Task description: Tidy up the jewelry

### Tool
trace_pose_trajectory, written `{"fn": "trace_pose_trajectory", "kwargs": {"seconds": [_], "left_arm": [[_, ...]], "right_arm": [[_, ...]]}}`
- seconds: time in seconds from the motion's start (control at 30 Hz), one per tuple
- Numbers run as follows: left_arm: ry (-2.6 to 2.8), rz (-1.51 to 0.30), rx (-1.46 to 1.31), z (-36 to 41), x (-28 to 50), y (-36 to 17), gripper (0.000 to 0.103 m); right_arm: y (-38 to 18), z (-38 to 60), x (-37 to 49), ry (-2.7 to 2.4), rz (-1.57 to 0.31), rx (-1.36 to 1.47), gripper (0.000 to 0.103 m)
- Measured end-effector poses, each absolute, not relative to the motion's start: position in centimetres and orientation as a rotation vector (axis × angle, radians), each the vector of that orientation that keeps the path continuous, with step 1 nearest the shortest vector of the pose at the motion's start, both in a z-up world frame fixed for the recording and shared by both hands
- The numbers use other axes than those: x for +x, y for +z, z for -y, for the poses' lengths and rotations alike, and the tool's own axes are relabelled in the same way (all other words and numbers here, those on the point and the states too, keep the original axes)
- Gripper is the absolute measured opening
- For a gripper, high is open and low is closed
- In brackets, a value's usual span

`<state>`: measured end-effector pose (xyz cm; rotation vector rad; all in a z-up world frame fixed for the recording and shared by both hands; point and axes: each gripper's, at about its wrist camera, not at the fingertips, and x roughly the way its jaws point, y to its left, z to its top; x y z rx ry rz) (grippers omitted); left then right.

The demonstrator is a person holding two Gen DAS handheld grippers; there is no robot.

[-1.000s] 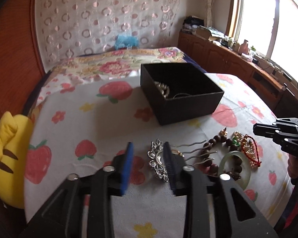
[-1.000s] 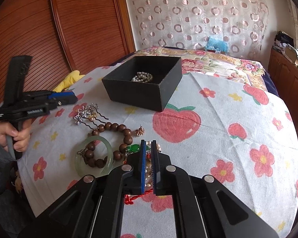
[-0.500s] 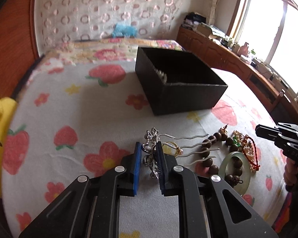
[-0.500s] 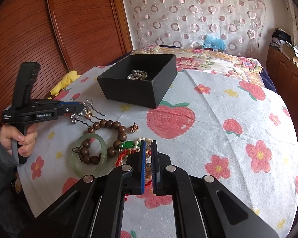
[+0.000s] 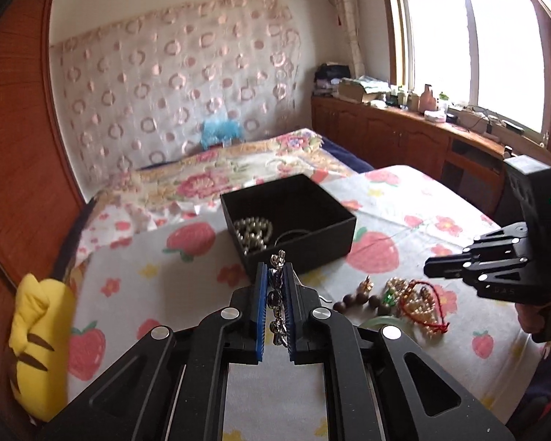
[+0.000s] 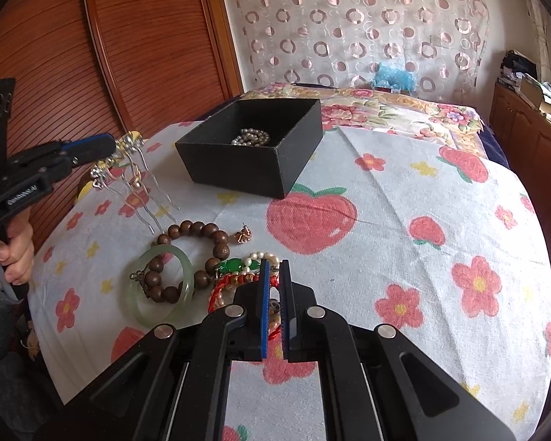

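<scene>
We are partway through putting the jewelry away: the left gripper (image 5: 275, 275) is closing its fingers on the silver hair comb (image 6: 128, 169), whose ornate head is pinched between the pads while its wavy prongs hang free above the bed cover, clear of the other pieces. The black box (image 6: 253, 154) sits just beyond it with a pearl bracelet (image 6: 251, 136) already inside, so the next move, as we judge it, is to carry the comb over the box rim and let go there. The right gripper (image 6: 273, 275) has its fingers nearly together and holding nothing, poised over the red cord and pearl pieces (image 6: 238, 279) beside the jade bangle (image 6: 161, 286) and wooden bead bracelet (image 6: 191, 253)
</scene>
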<state>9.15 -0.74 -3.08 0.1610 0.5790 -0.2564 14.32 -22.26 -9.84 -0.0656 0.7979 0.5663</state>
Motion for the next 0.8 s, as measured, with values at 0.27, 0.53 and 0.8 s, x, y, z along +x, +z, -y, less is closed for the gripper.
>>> {"fn": "trace_pose_trajectory", "kwargs": {"seconds": [0.27,0.53,0.8], "left_arm": [[-0.290,-0.568,0.103,1.1,8.9,-2.5,0.007],[-0.329,-0.549,0.076,2.7,7.9,-2.5,0.007],[-0.349,-0.542,0.067,3.2,7.2,-2.5,0.007]], "right_arm": [[-8.6,21.4,13.3,0.613,-0.751,-0.048,0.006],[-6.8,17.6,12.3,0.698,-0.690,-0.038,0.016],[-6.1,15.9,12.4,0.675,-0.656,-0.061,0.017]]}}
